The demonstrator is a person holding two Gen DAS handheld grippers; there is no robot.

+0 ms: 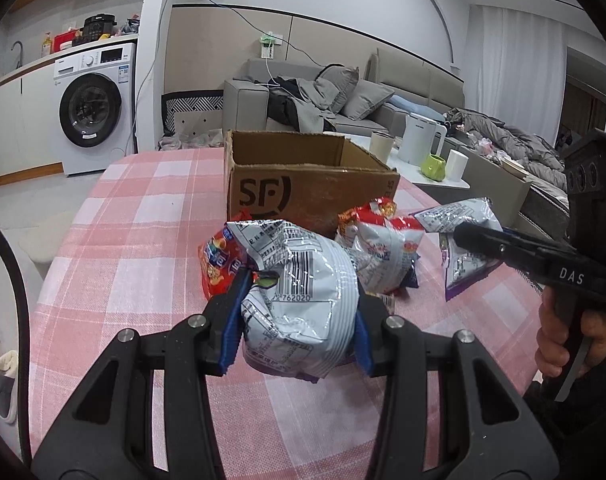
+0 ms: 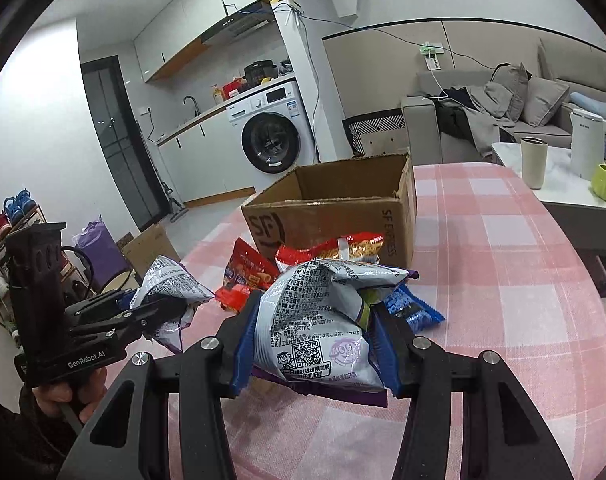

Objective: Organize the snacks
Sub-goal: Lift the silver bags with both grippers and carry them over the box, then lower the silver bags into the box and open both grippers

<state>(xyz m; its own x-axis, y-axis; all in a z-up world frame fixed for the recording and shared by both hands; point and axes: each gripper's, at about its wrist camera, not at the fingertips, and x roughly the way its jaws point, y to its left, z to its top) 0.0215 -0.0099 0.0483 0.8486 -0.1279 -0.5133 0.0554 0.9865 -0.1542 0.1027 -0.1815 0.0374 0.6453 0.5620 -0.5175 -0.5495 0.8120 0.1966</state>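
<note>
My left gripper point(image 1: 299, 308) is shut on a crumpled silver snack bag point(image 1: 303, 272), lifted just above the pink checked tablecloth point(image 1: 143, 220). My right gripper point(image 2: 317, 322) is shut on a second silver bag with a purple edge point(image 2: 315, 320). Each gripper also shows in the other's view: the right gripper point(image 1: 469, 238) with its bag point(image 1: 463, 212), the left gripper point(image 2: 171, 306) with its bag point(image 2: 163, 276). An open, seemingly empty cardboard box point(image 1: 303, 196) point(image 2: 335, 216) stands behind a heap of red snack bags point(image 1: 219, 264) point(image 2: 247, 272) and a blue one point(image 2: 415, 312).
A low white table point(image 2: 563, 196) to the right carries a kettle point(image 2: 591, 144), a beige cup point(image 2: 534, 160) and a green mug point(image 2: 605, 182). A grey sofa point(image 1: 343, 100) and a washing machine point(image 1: 91, 108) stand beyond. The table's edge curves away on the left.
</note>
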